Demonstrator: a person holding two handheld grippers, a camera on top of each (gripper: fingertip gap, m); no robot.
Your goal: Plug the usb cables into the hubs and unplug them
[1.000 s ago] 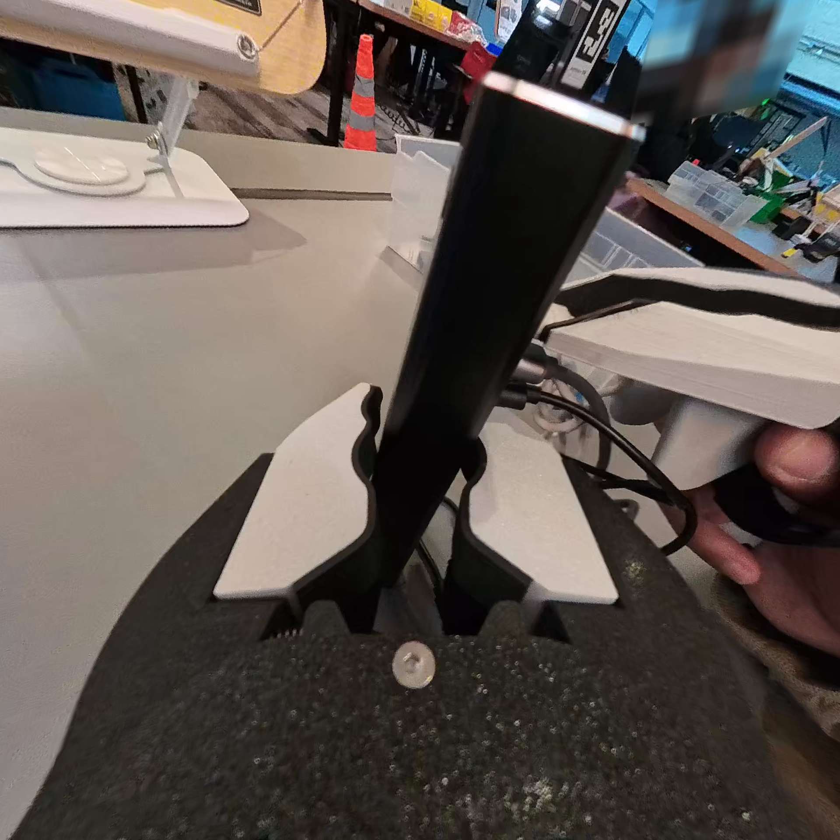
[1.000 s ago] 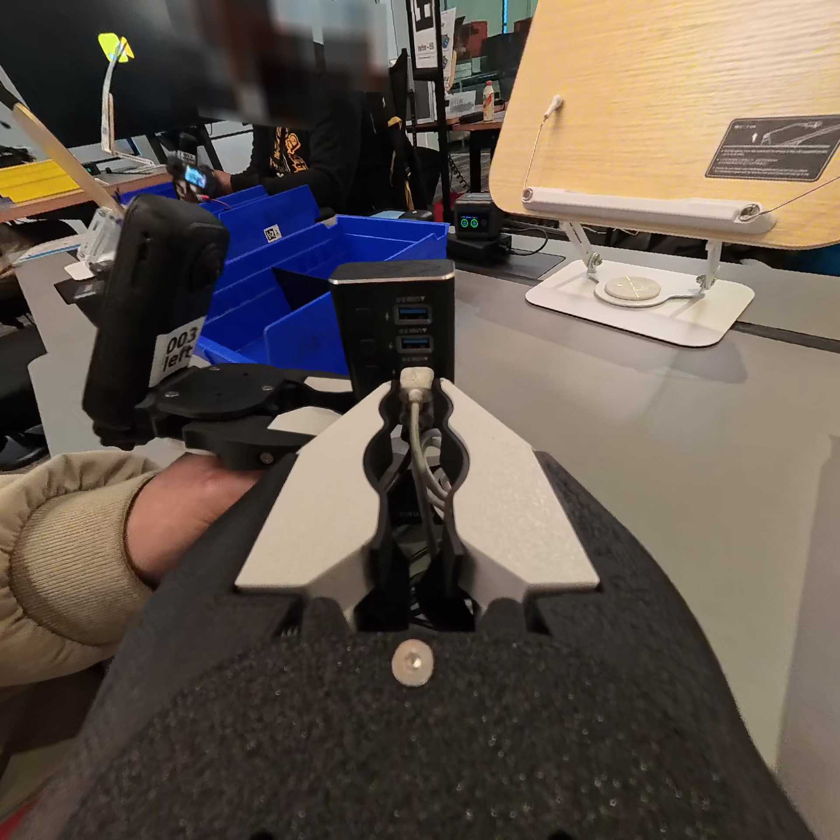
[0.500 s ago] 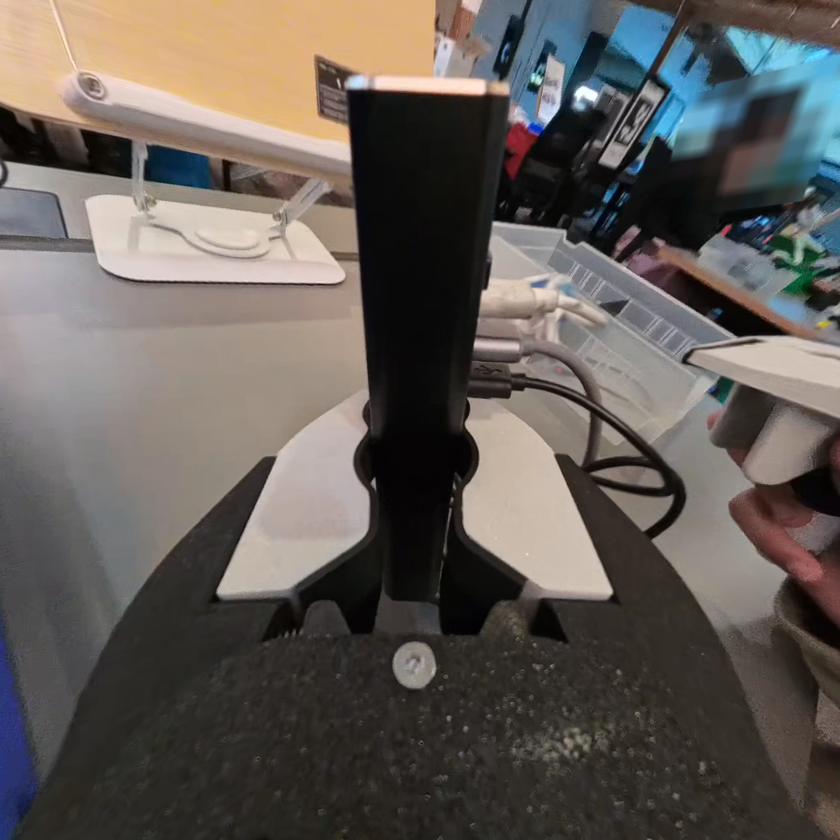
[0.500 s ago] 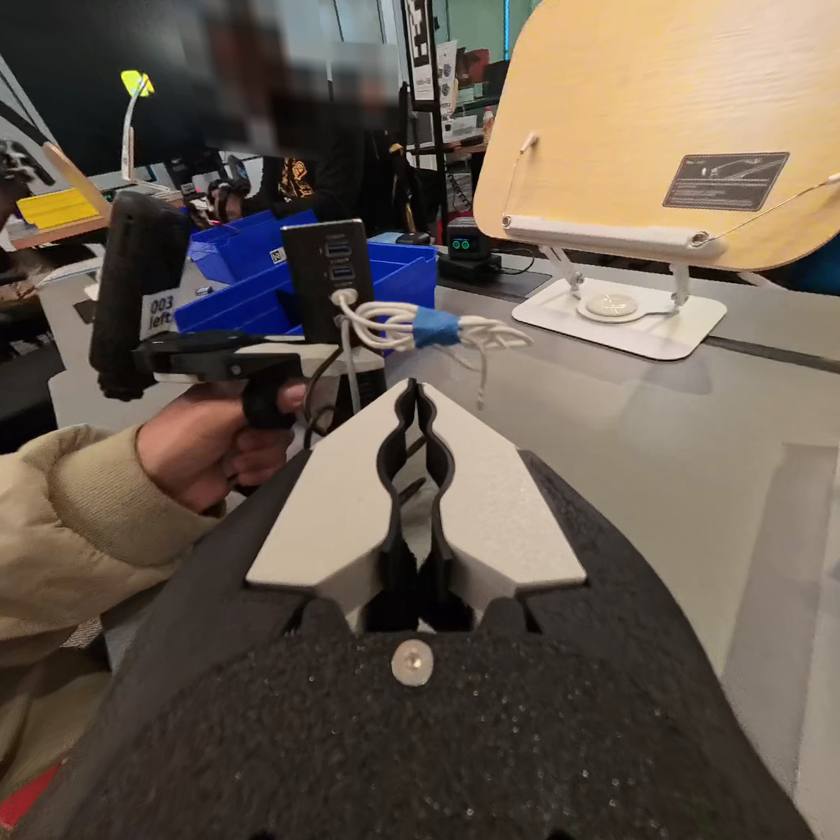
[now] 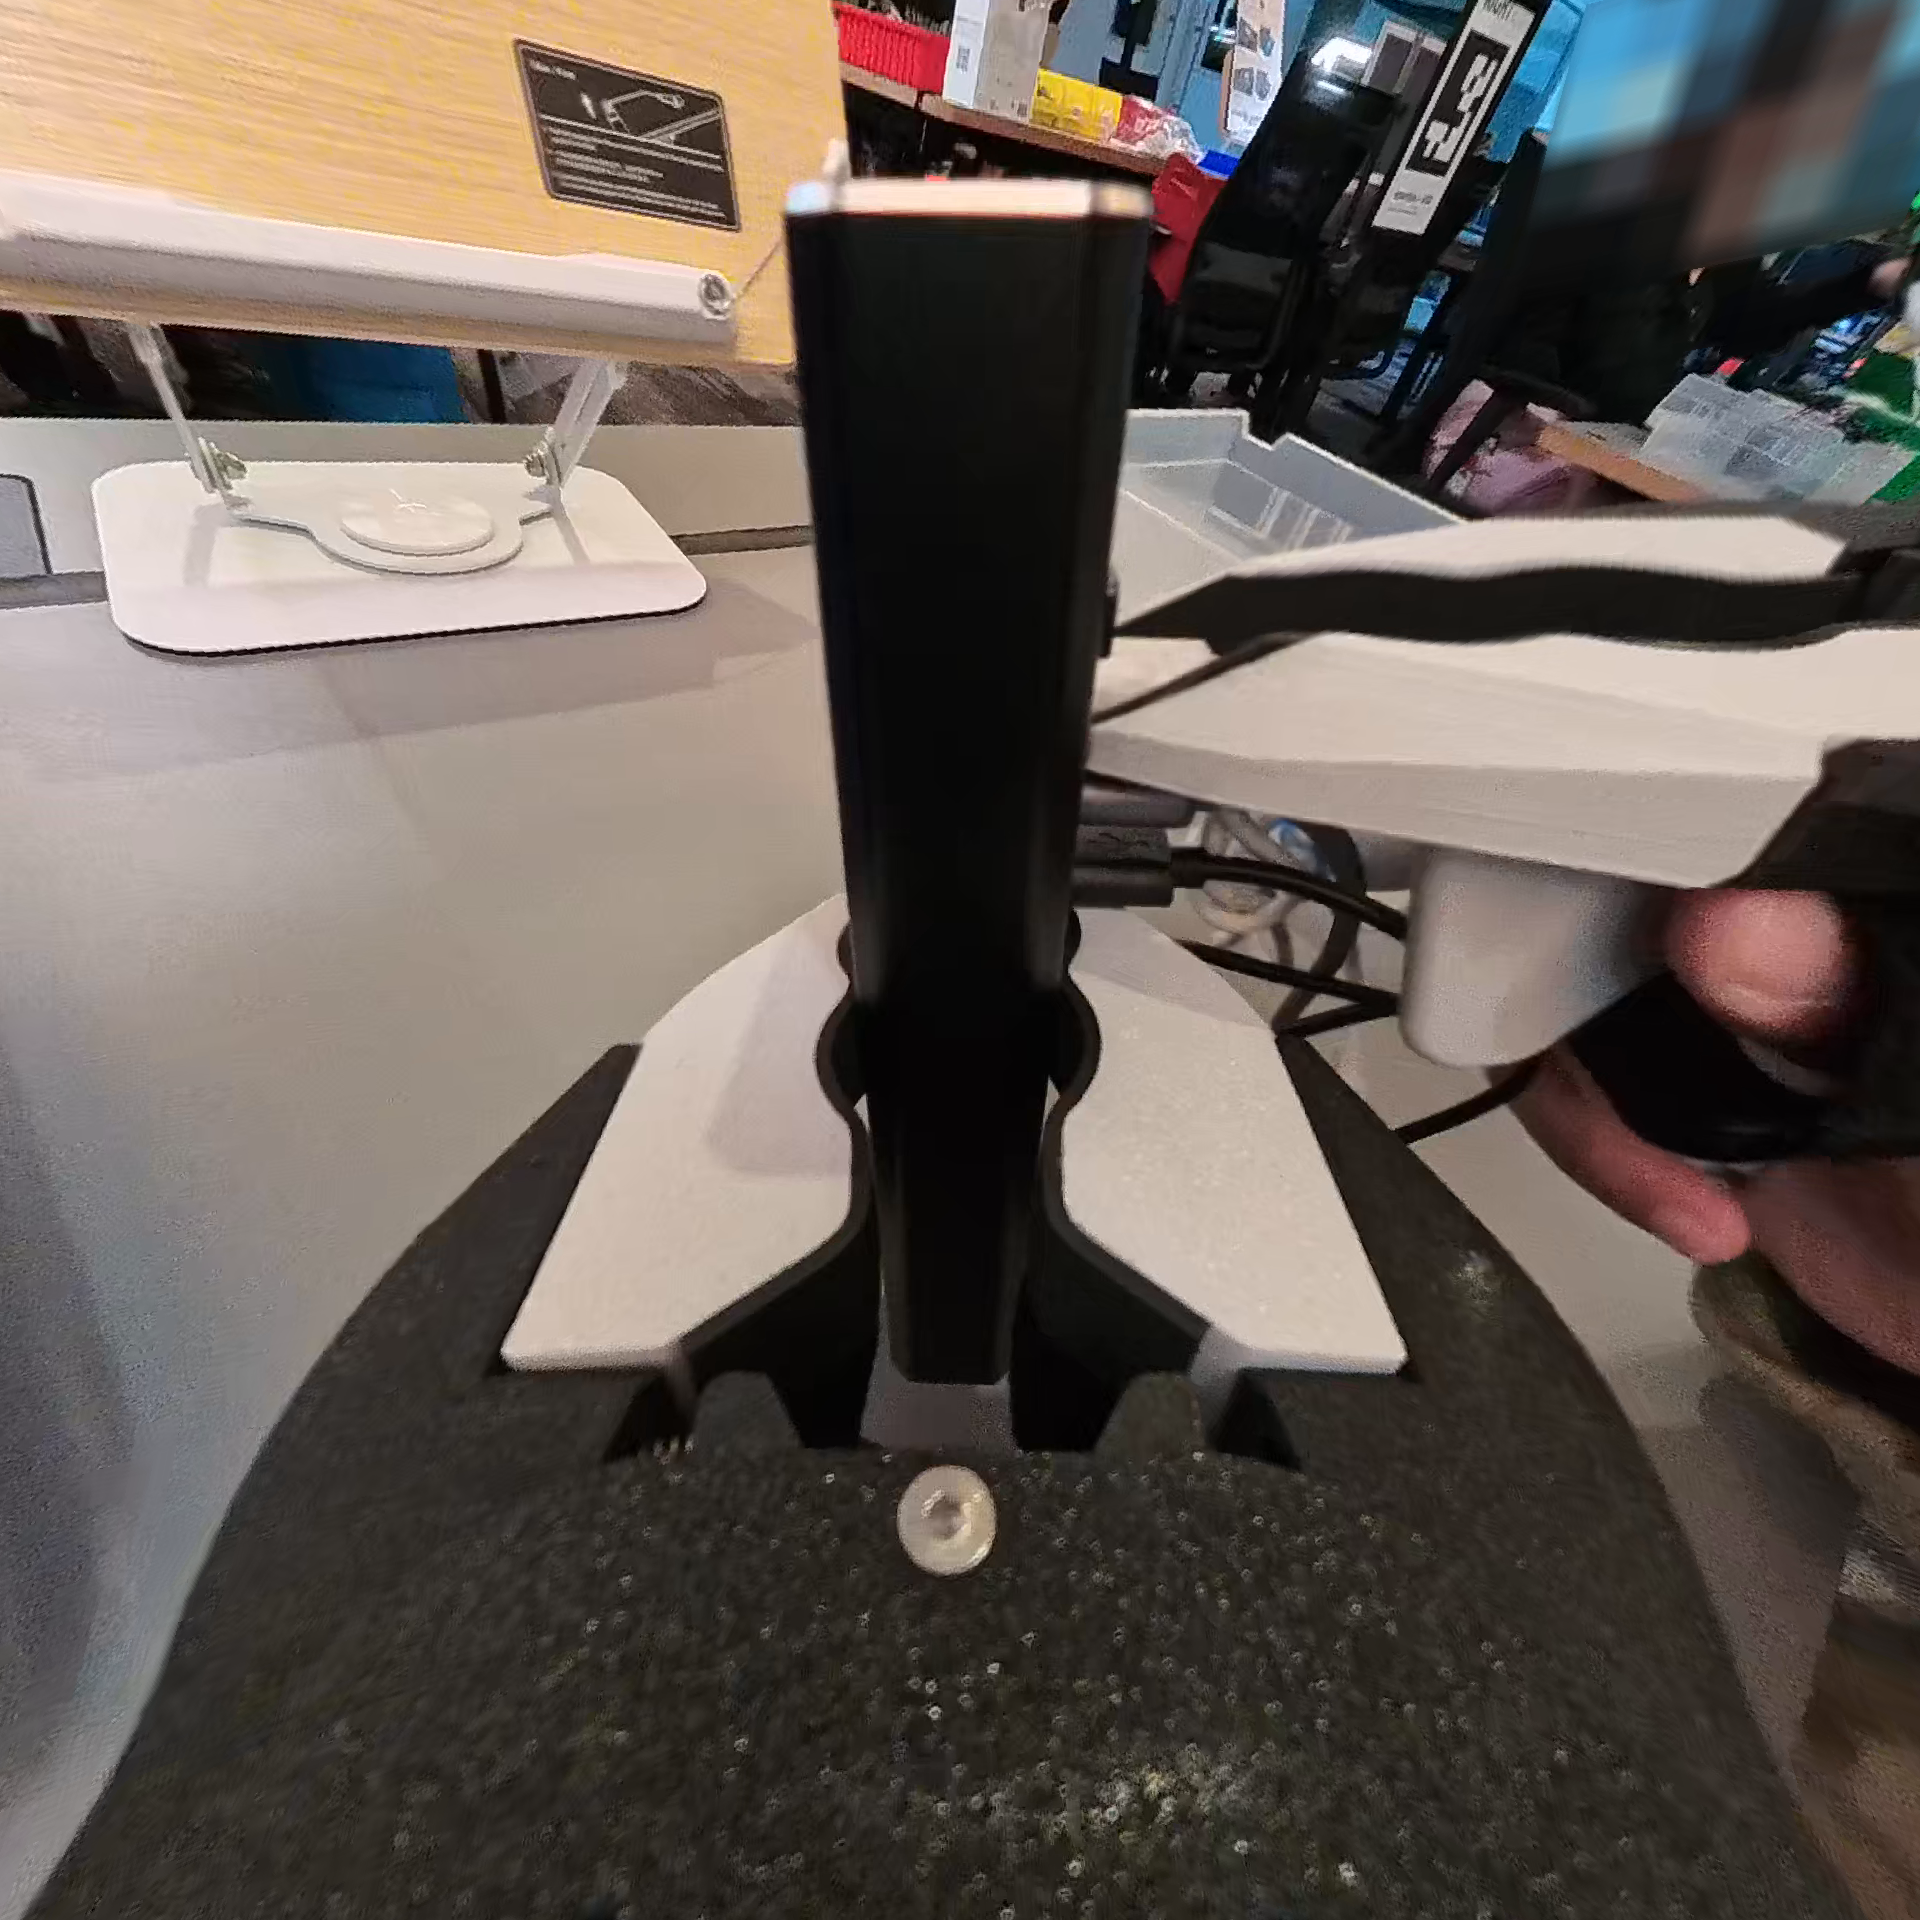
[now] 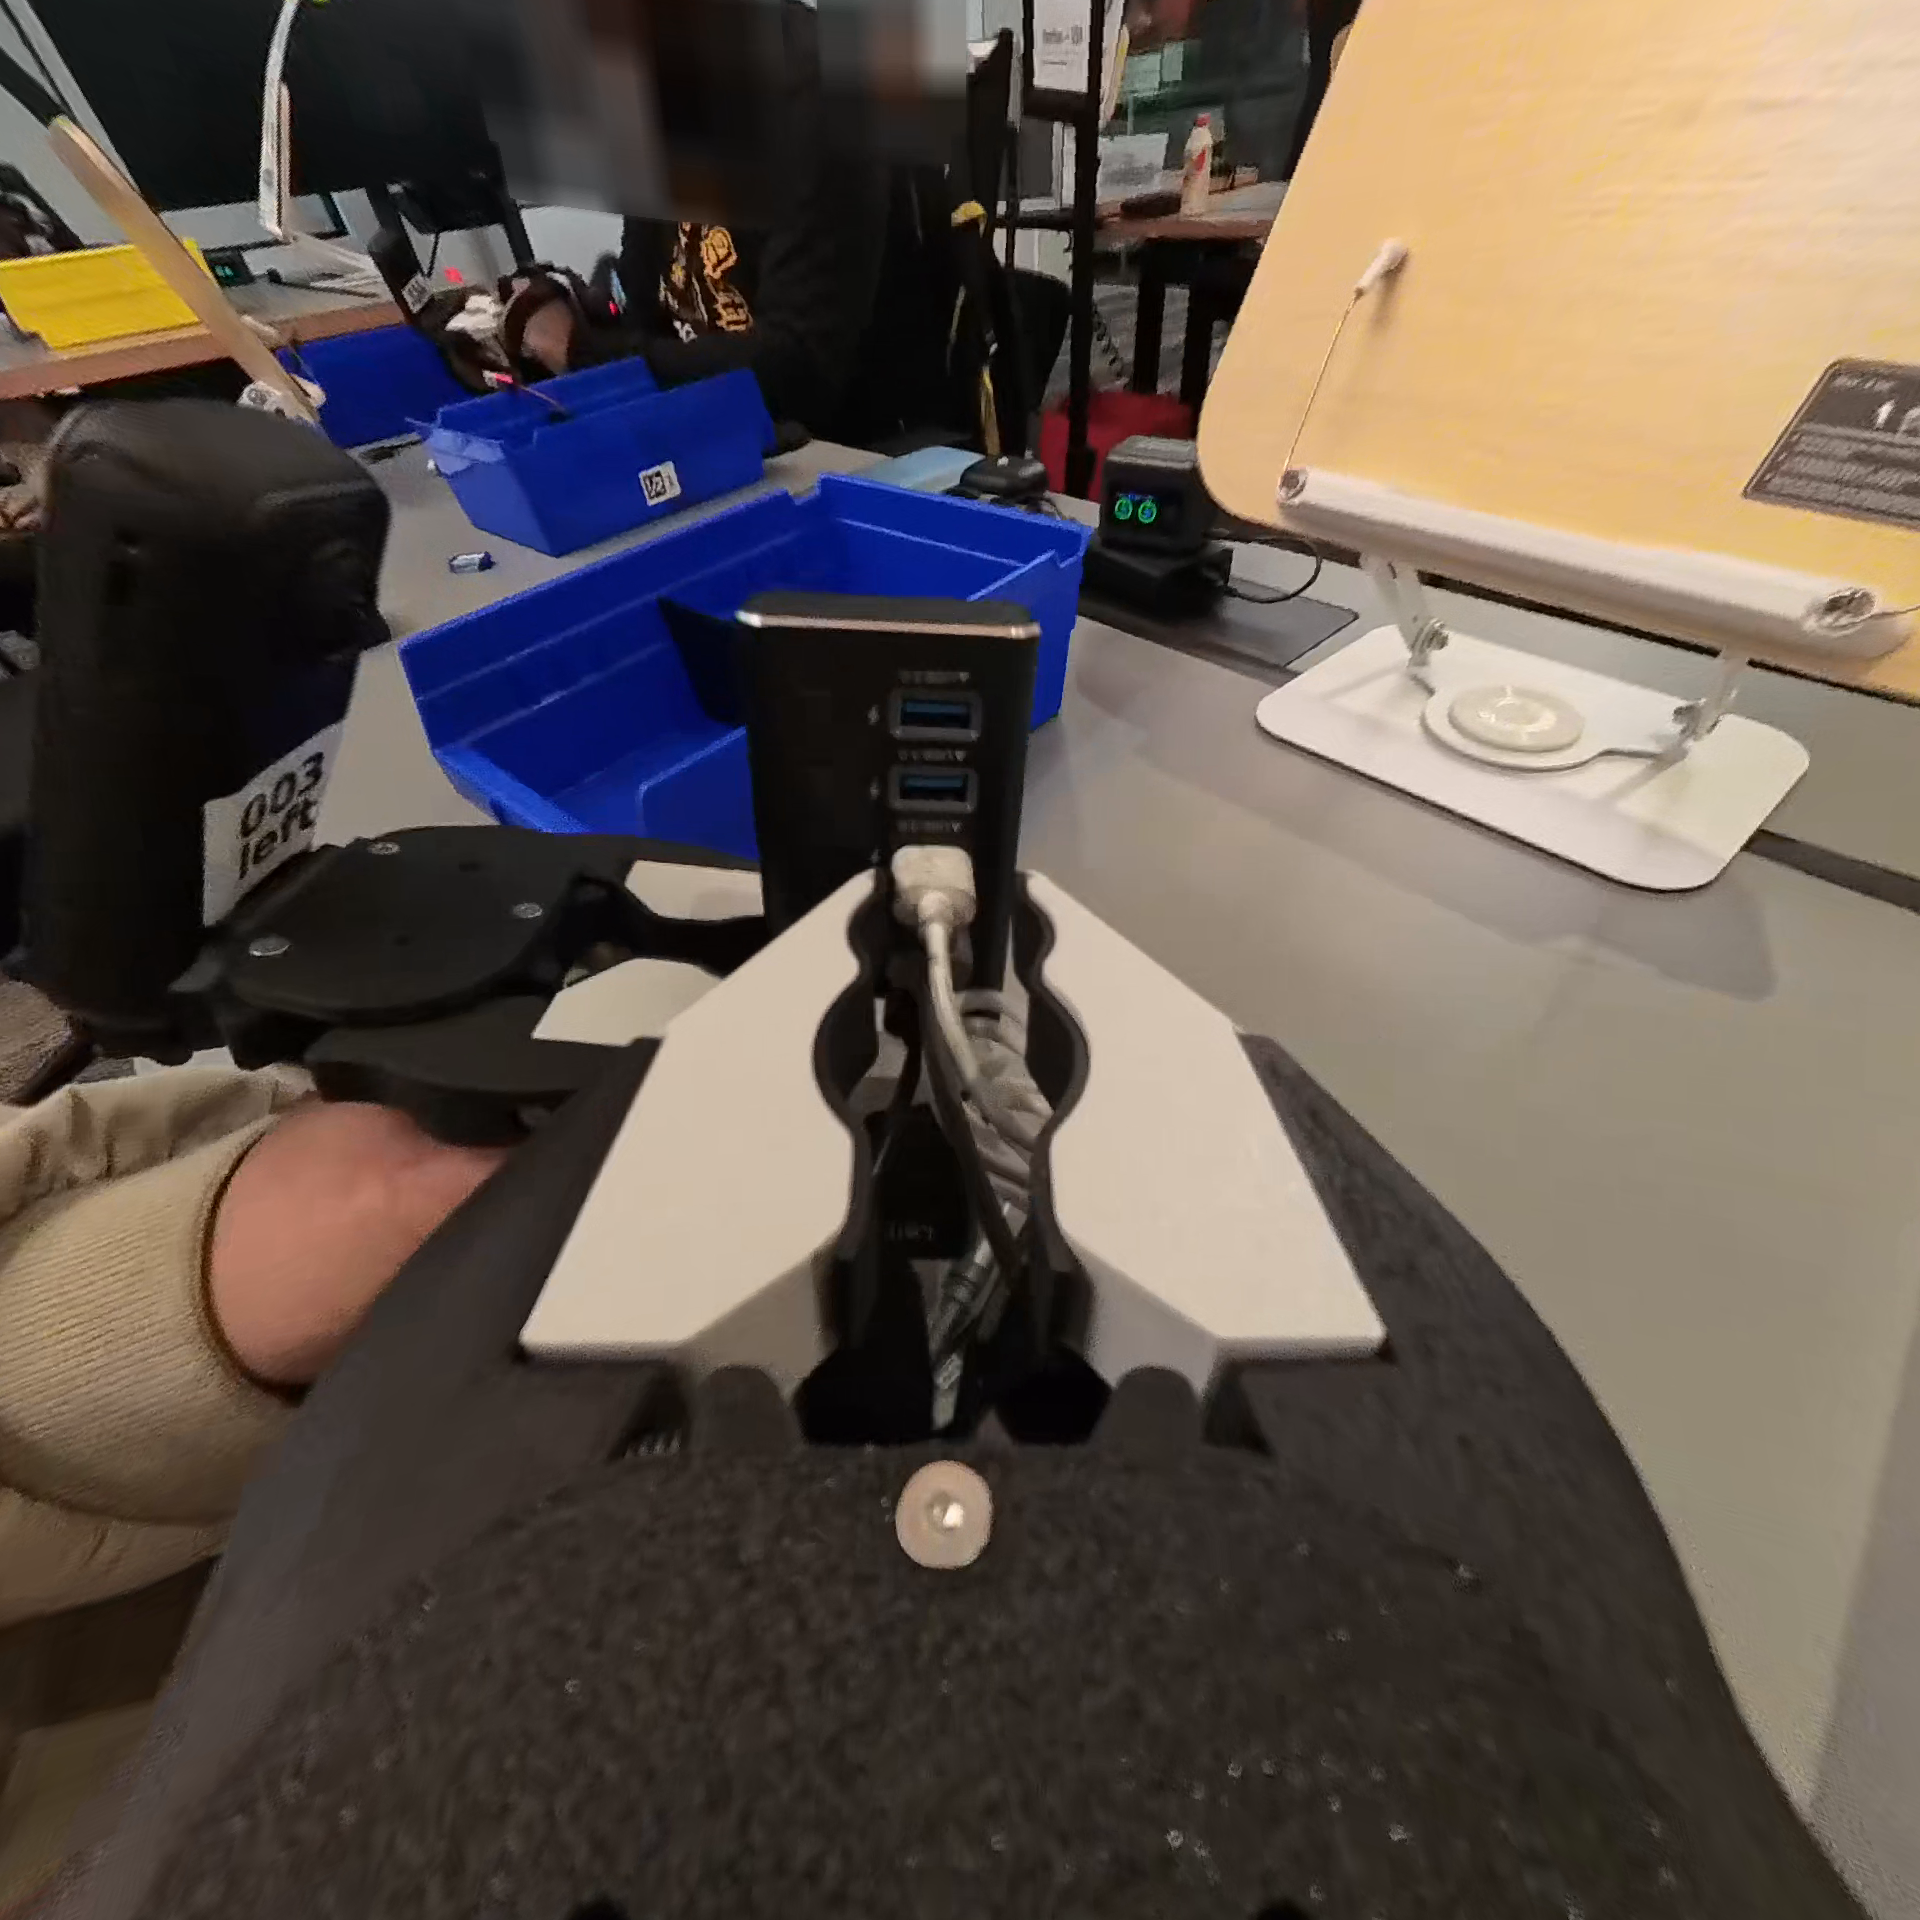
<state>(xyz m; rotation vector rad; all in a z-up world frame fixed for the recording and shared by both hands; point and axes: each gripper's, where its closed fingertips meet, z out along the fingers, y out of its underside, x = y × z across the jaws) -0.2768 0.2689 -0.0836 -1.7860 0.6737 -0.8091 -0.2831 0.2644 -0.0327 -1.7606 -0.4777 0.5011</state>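
My left gripper is shut on the lower end of a black USB hub and holds it upright above the grey table. In the right wrist view the hub shows two free blue ports above a plugged-in white USB plug. My right gripper is open, with its fingertips on either side of that plug. The white cable and a grey braided cable run back between its fingers. Black plugs sit in the hub's side under the right gripper. The left gripper shows at the hub's base.
A wooden book stand on a white base stands at the back of the table. Blue bins lie behind the hub. A clear plastic tray is at the right. A small black device with green lights sits behind the bins. About 5 cm separates my left fingertips from my right. Between my left fingertips and the white base there is roughly 35 cm. Look for it in the right wrist view too.
My right gripper, pulled back and nearly shut half a second ago, has come forward to the hub and opened around the white plug. The left gripper has turned slightly, still holding the hub.
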